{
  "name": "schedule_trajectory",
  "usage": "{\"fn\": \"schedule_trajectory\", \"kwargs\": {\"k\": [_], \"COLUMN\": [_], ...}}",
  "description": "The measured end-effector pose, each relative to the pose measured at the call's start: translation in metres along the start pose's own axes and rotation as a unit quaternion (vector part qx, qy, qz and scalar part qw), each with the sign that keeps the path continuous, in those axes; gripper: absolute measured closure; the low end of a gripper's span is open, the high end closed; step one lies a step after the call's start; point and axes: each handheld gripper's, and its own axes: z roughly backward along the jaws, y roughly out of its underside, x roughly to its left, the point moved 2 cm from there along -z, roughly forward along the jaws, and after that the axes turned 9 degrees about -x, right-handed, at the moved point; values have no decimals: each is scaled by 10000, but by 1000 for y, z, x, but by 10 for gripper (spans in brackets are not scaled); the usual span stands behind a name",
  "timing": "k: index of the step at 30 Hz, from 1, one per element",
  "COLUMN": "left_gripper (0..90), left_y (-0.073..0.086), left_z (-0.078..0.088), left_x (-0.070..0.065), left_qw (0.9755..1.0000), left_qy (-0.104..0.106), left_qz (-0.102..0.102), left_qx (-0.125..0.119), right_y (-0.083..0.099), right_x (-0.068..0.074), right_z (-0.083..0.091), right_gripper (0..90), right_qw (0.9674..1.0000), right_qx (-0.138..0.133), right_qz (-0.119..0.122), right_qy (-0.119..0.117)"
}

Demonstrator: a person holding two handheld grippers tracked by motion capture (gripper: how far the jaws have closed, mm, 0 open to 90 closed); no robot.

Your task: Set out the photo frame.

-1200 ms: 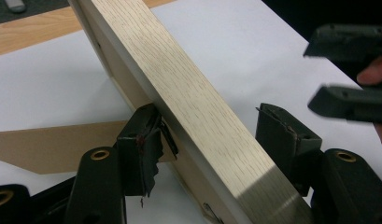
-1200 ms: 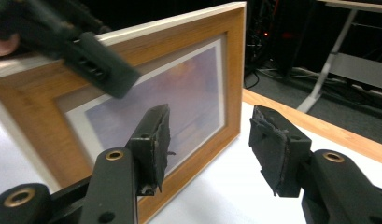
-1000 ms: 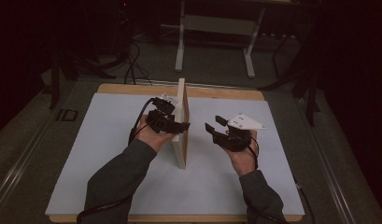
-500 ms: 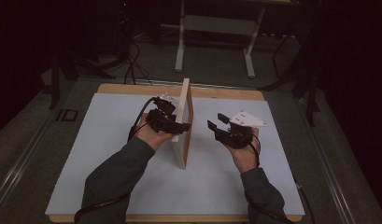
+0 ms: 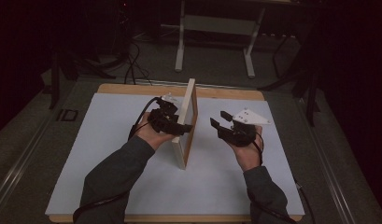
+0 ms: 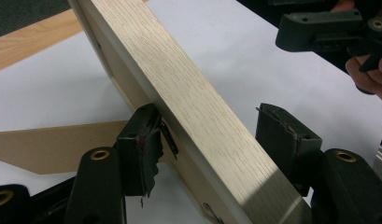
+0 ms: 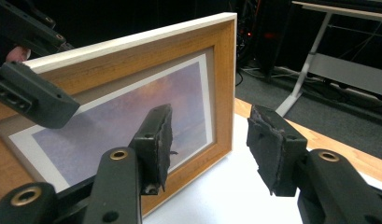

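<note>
One light oak picture frame (image 5: 186, 125) with a cream inner edge stands on its long side near the middle of the white sheet (image 5: 100, 140) that covers the wooden table (image 5: 132, 88), its thin top rail running away from the person in the high view. The left gripper (image 5: 181, 127) straddles that top rail from the frame's back side. In the left gripper view the rail passes slantwise between the two black jaws: the left pad lies against the back of the frame beside a small metal clip, while a sliver of white sheet shows between the rail and the right pad, so the jaws stand around the frame, and a firm squeeze cannot be told from these views. A pale brown stand flap (image 6: 58, 144) sticks out from the frame's back and rests on the sheet.

The right gripper (image 5: 217, 124) hovers just beside the frame's glass side, apart from it, with its jaws spread wide and nothing between them. In the right gripper view the frame holds a purple-grey sky print (image 7: 132, 112) inside a white mat. A grey-legged desk stand (image 5: 216, 28) sits on the dark floor beyond the table.
</note>
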Motion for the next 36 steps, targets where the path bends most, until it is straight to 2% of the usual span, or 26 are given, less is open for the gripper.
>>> {"fn": "schedule_trajectory", "kwargs": {"k": [10, 29, 36], "left_gripper": [424, 424, 424], "left_y": [0, 0, 1], "left_z": [0, 0, 1], "left_x": [0, -5, -3], "left_qw": [9999, 9982, 9976], "left_qy": [128, 380, 461], "left_qz": [-97, -457, -503], "left_qx": [-9, -27, -78], "right_y": [0, -3, -5], "right_x": [-4, -12, -18], "right_z": [1, 6, 9], "right_gripper": [493, 493, 493], "right_qw": [10000, 9999, 9999], "right_qx": [39, 27, 8], "right_qz": [11, 26, -8], "right_qy": [29, 99, 156]}}
